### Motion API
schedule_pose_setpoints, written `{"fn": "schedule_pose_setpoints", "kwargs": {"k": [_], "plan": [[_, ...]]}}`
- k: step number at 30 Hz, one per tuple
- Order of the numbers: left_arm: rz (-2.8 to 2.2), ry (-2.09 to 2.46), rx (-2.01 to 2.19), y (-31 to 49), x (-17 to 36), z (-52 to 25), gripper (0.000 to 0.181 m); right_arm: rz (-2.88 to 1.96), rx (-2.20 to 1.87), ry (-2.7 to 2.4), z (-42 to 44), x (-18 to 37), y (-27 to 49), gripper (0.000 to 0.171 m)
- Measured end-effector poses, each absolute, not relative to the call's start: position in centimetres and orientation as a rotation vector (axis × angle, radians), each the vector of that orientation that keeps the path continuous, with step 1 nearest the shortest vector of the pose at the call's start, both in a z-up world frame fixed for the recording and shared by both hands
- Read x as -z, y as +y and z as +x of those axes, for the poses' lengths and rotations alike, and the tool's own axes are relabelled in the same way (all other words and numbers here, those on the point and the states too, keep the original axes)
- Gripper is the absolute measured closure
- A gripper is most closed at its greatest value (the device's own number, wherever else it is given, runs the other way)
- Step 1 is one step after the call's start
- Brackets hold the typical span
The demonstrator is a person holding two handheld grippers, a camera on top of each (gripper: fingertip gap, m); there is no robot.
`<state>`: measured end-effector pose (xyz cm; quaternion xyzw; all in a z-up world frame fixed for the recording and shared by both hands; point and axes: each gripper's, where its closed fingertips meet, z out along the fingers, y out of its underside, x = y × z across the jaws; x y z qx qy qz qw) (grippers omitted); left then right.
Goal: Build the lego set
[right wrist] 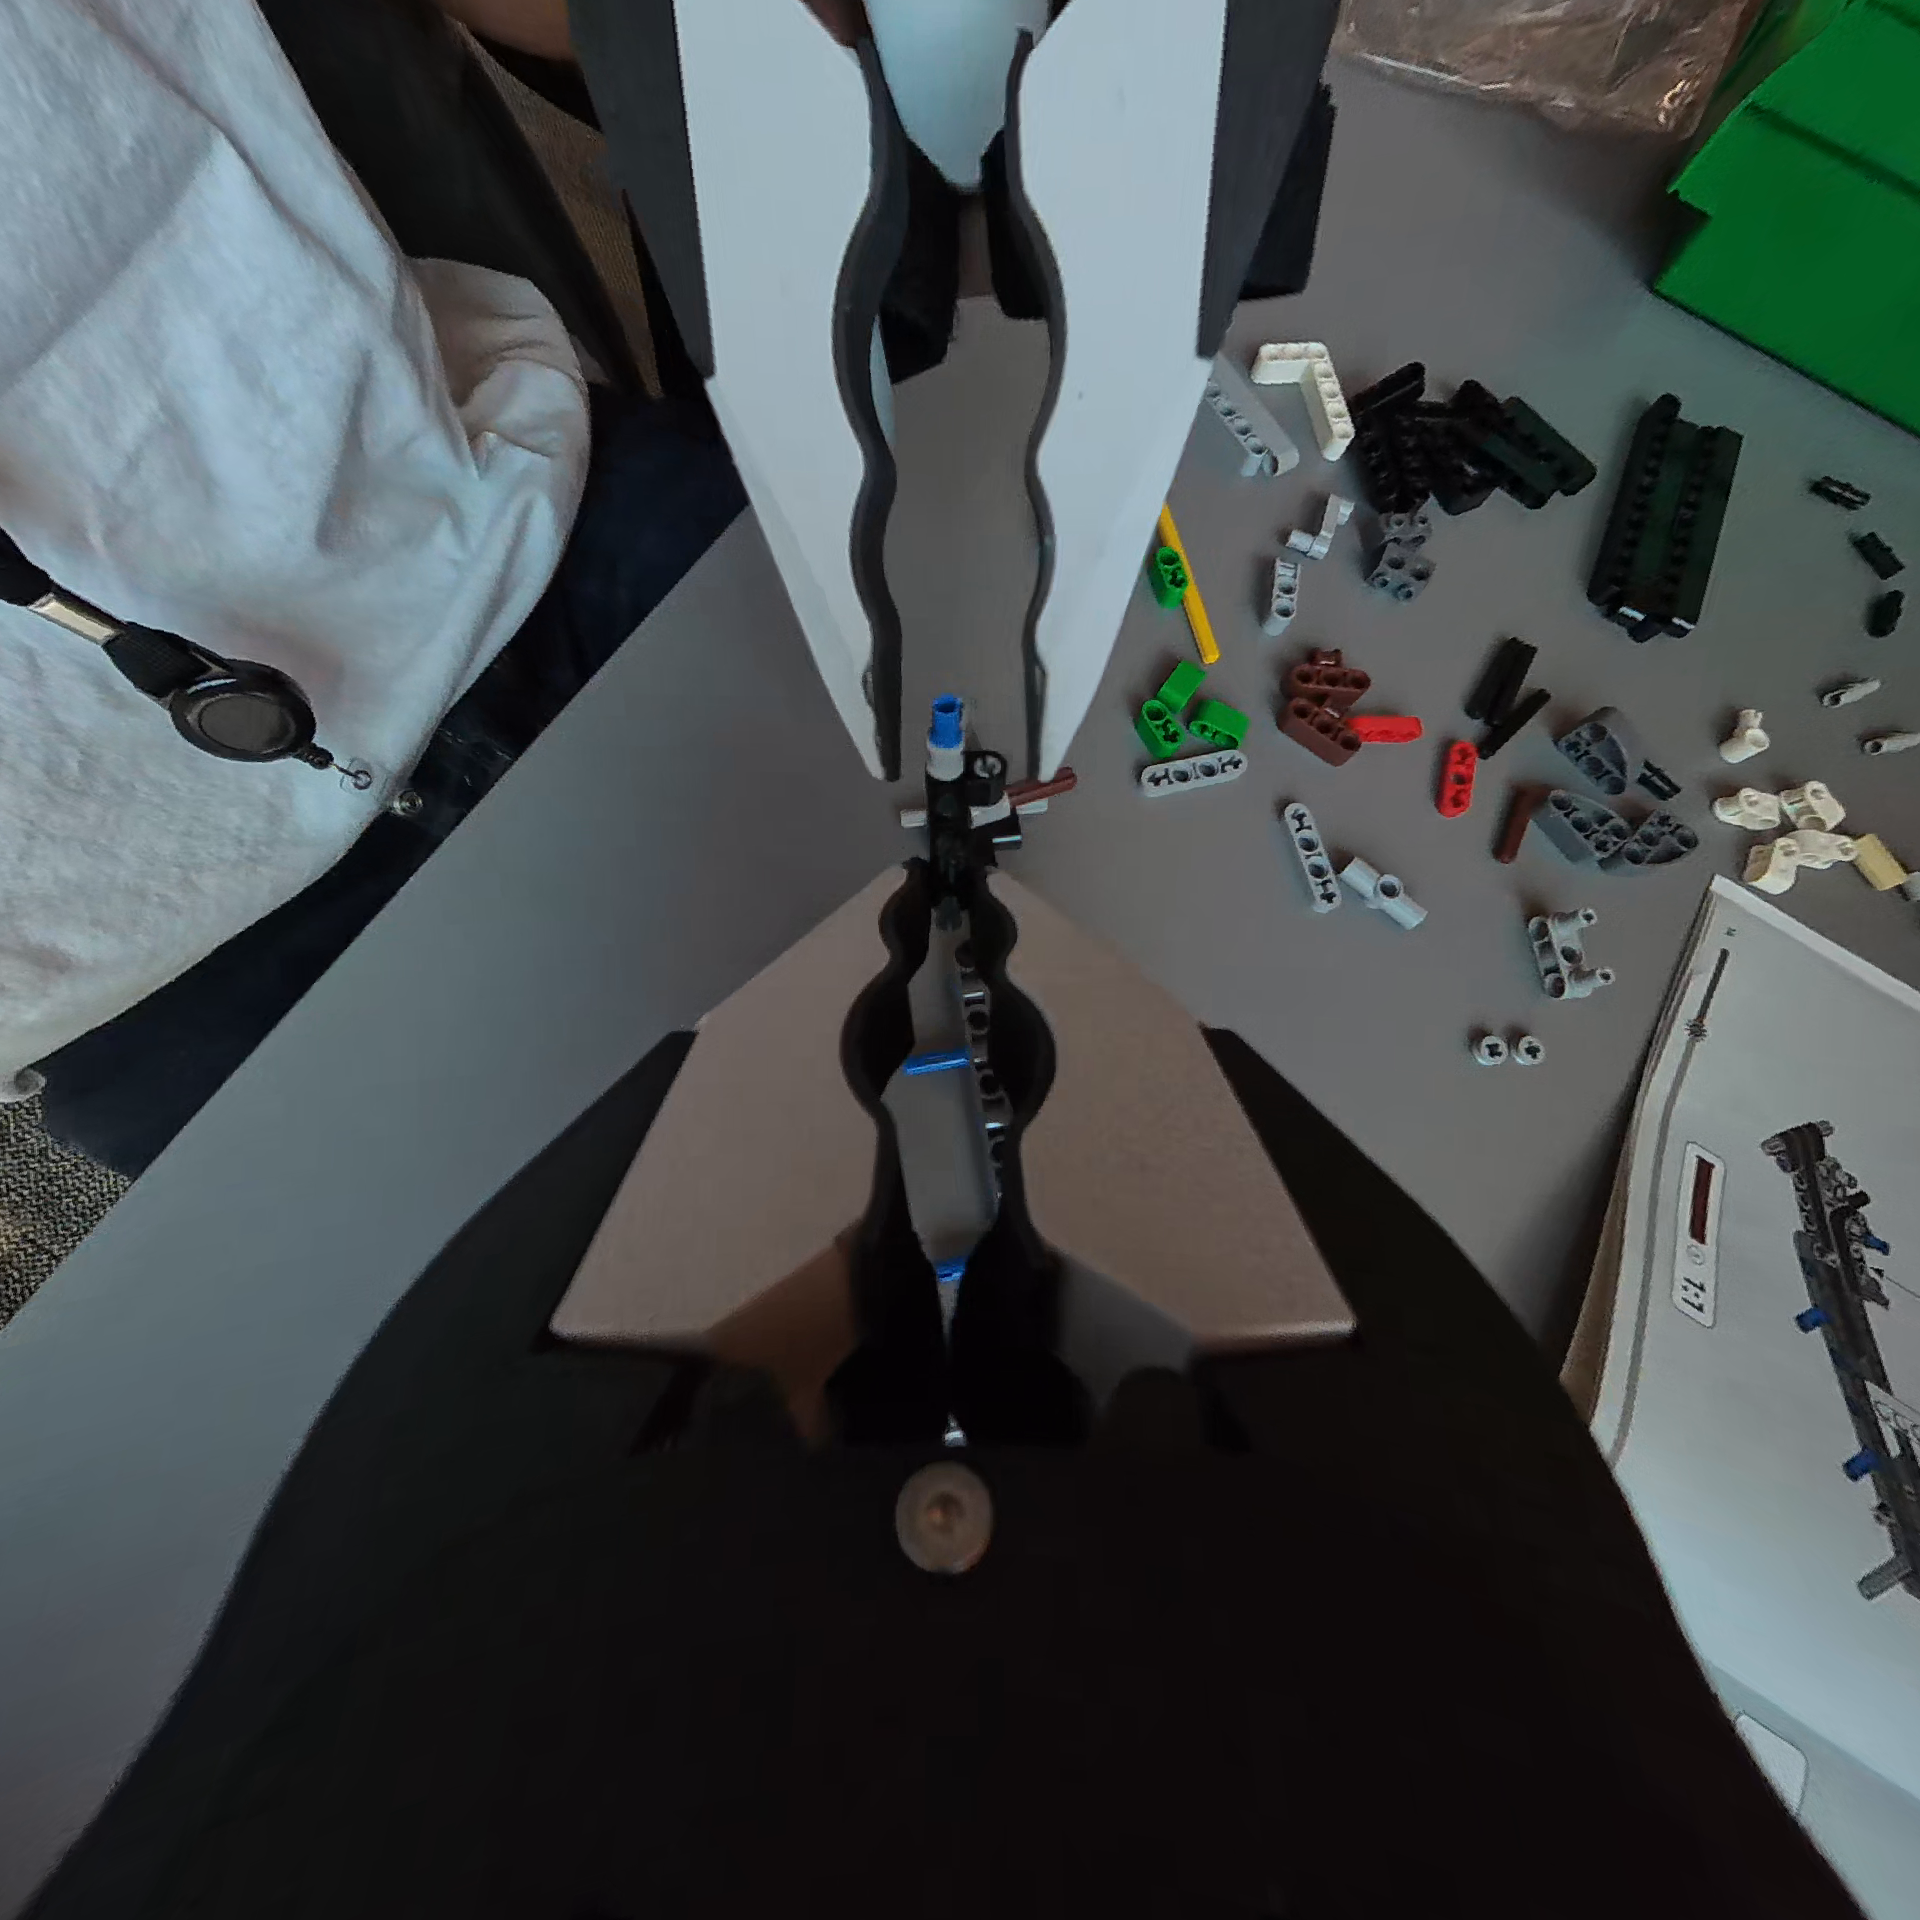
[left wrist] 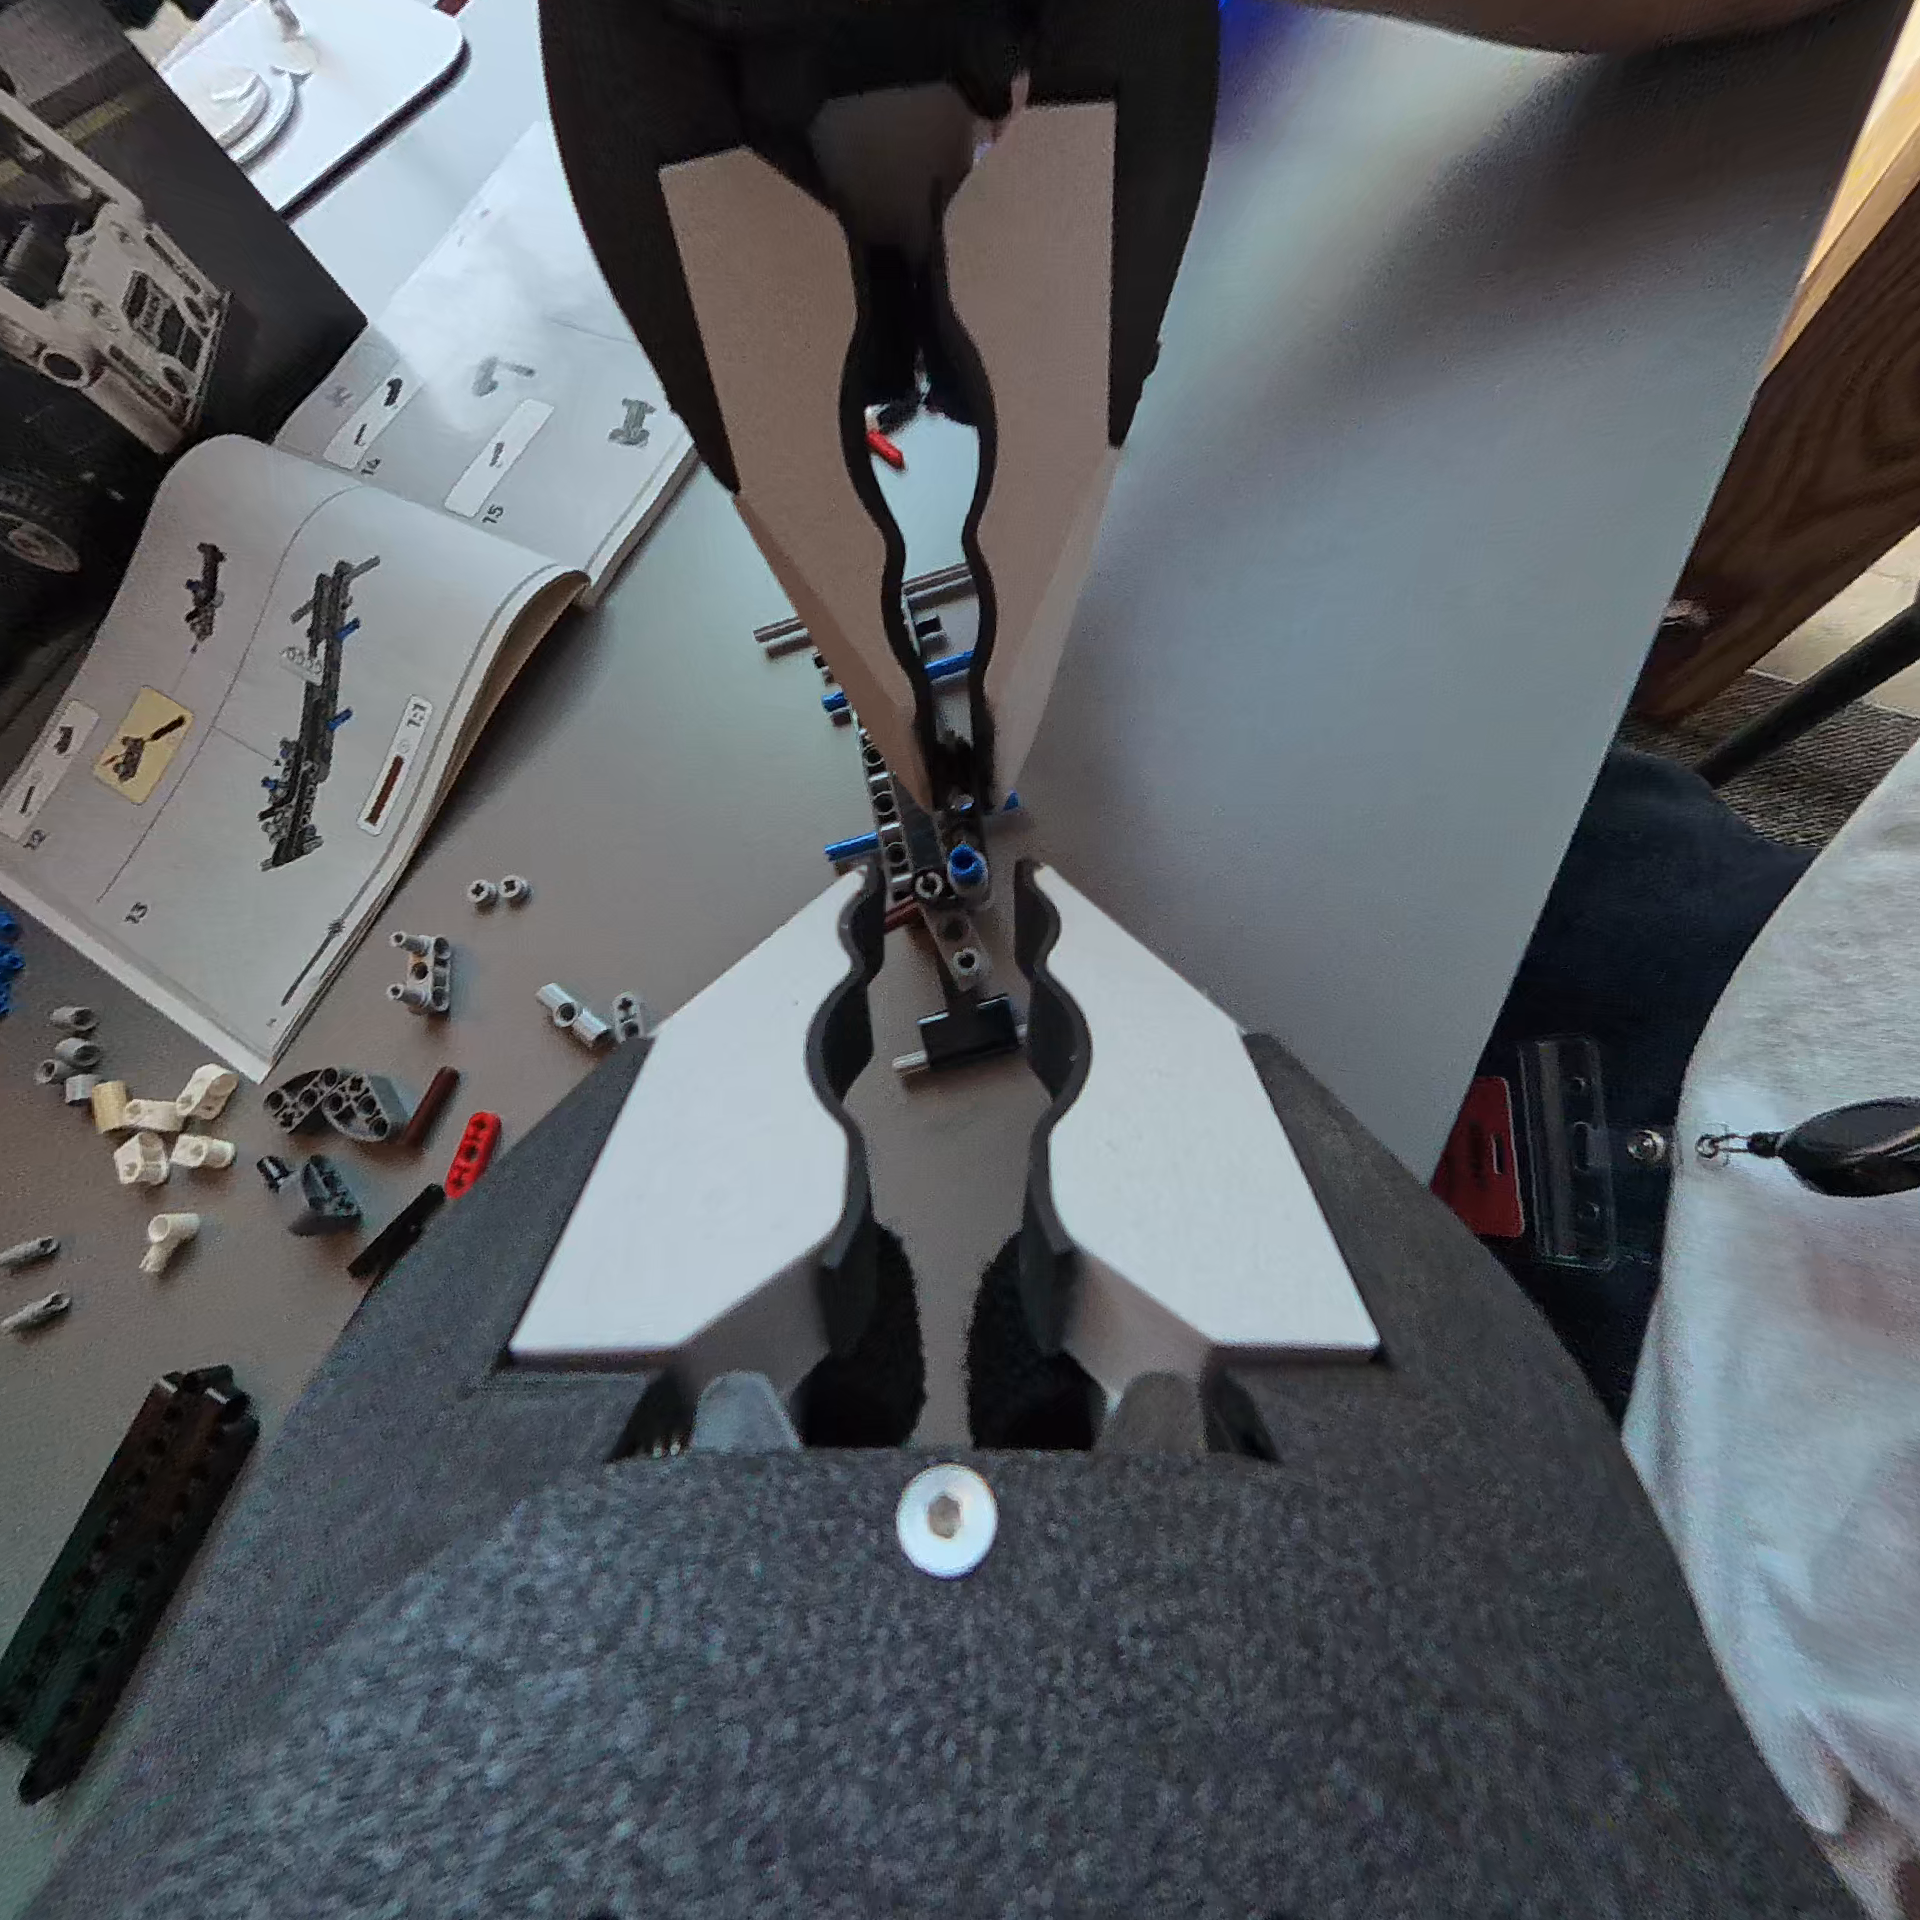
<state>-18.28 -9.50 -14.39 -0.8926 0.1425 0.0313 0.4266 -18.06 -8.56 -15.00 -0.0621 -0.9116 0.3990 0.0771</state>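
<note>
1. The left claw [left wrist: 945, 883] points at the near end of the long lego beam assembly [left wrist: 940, 894]; its jaws stand apart, with worktop showing between them and nothing clamped.
2. The right claw [right wrist: 951, 883] faces it from the opposite side. Its jaws are pinched together on the assembly [right wrist: 961, 800], whose grey beam runs back between its fingers.
3. The assembly lies along the line between the two claws, low over the grey worktop [left wrist: 1299, 582], with blue pins sticking out sideways and a blue pin [right wrist: 945, 722] at its tip.
4. A black piece [left wrist: 961, 1034] with a light axle hangs at the assembly's near end, between the left jaws.
5. To the side, an open instruction booklet [left wrist: 239, 727] lies beside scattered loose pieces [right wrist: 1455, 727].
6. A green box [right wrist: 1818, 208] sits at the far corner.
</note>
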Motion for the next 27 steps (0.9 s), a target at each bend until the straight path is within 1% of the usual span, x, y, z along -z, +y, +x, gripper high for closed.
{"fn": "schedule_pose_setpoints", "kwargs": {"k": [3,6,8,16,19,20,25,27], "plan": [[-2.207,0.341,-0.06,-9.5,14.4,-18.5,0.155,-0.179,-1.237,-2.728,-18.0,14.8,-8.6,0.168],[-2.182,0.361,-0.022,-9.3,14.4,-18.0,0.157,-0.188,-1.277,-2.709,-18.2,14.6,-8.7,0.168],[-2.172,0.358,-0.064,-9.1,14.4,-18.5,0.167,-0.194,-1.292,-2.715,-18.3,14.7,-8.6,0.168],[-2.186,0.403,-0.099,-9.0,15.1,-19.0,0.168,-0.308,-1.385,-2.738,-18.8,15.4,-8.5,0.166],[-2.253,0.387,-0.112,-9.0,16.1,-20.0,0.167,-0.349,-1.274,-2.732,-19.7,15.9,-7.7,0.15],[-2.27,0.372,-0.089,-8.9,16.3,-20.2,0.168,-0.359,-1.249,-2.737,-19.8,15.9,-7.4,0.149],[-2.34,0.279,-0.023,-8.3,17.2,-20.4,0.168,-0.327,-1.189,-2.717,-20.0,15.5,-6.5,0.151],[-2.349,0.269,-0.029,-8.1,17.3,-20.5,0.168,-0.292,-1.156,-2.707,-20.0,15.9,-6.8,0.16]]}}
